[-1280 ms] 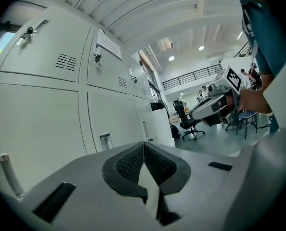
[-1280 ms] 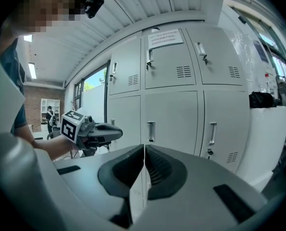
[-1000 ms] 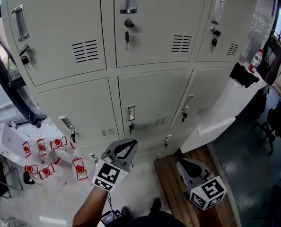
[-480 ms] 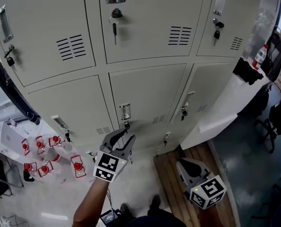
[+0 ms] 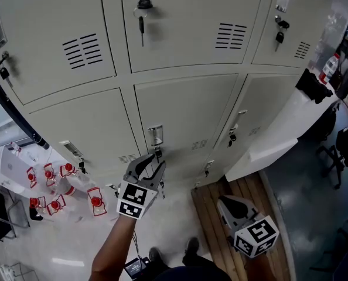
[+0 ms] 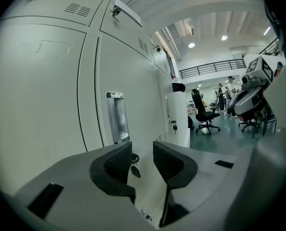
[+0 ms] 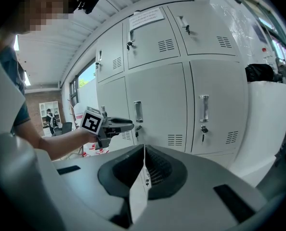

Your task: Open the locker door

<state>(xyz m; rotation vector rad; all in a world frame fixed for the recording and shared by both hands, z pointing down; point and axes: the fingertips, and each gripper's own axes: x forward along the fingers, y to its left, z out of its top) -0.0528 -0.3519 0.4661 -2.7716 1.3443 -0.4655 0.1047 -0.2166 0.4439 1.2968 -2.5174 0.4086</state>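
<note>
The locker door (image 5: 183, 113) is the middle one of the row facing the person. It is shut, with its recessed handle (image 5: 155, 136) near its left edge and a key (image 5: 157, 154) hanging from the lock just beneath. In the left gripper view the foot of that handle and part of the lock are hidden behind the left tool's (image 6: 142, 154) own jaws. Those jaws stand apart and have just been opening. The pads press on nothing, and the key shows in the gap, though I cannot tell if it sits between the tips or just ahead of them.

The right tool (image 7: 143, 163) has its jaws closed together on nothing and hangs low over a wooden platform (image 5: 212, 227), well apart from the door. The upper lockers (image 5: 180, 22) are cut off at the top of the head view. The lockers below are mostly covered by the left tool and the person's arm (image 5: 111, 253).

Red-capped bottles (image 5: 62, 189) are scattered on the floor (image 5: 62, 239) to the left. To the right a white desk (image 5: 276, 142) juts out beside the lockers. It carries a dark bundle (image 5: 314, 86) too blurred to name.
</note>
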